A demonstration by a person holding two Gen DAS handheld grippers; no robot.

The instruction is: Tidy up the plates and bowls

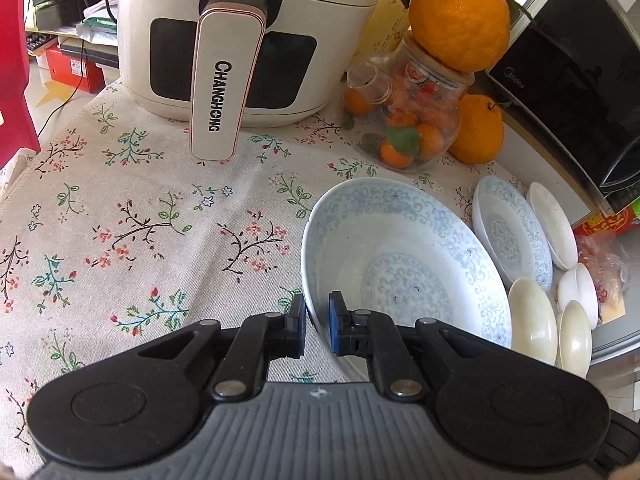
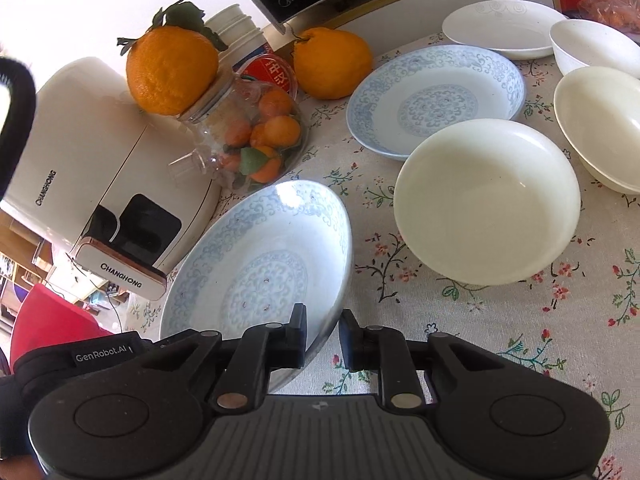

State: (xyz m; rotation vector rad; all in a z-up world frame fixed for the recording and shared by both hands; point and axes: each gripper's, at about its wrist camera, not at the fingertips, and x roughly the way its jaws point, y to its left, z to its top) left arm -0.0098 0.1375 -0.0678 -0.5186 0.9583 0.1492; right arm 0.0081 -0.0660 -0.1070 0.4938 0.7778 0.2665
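Observation:
A large blue-patterned plate (image 1: 404,260) is held tilted above the floral tablecloth; it also shows in the right wrist view (image 2: 260,264). My left gripper (image 1: 318,322) is shut on its near rim. My right gripper (image 2: 322,334) is shut on the same plate's rim from the other side. A second blue-patterned plate (image 2: 436,100) lies on the table behind. A cream bowl (image 2: 486,200) sits to the right, with another cream bowl (image 2: 600,128), a white bowl (image 2: 596,46) and a white plate (image 2: 502,28) beyond.
A white Changhong air fryer (image 1: 224,40) stands at the back of the table. A glass jar of small oranges (image 1: 404,124) with a big orange on top (image 1: 460,20) and another orange (image 1: 478,130) stand beside a black Midea microwave (image 1: 580,80).

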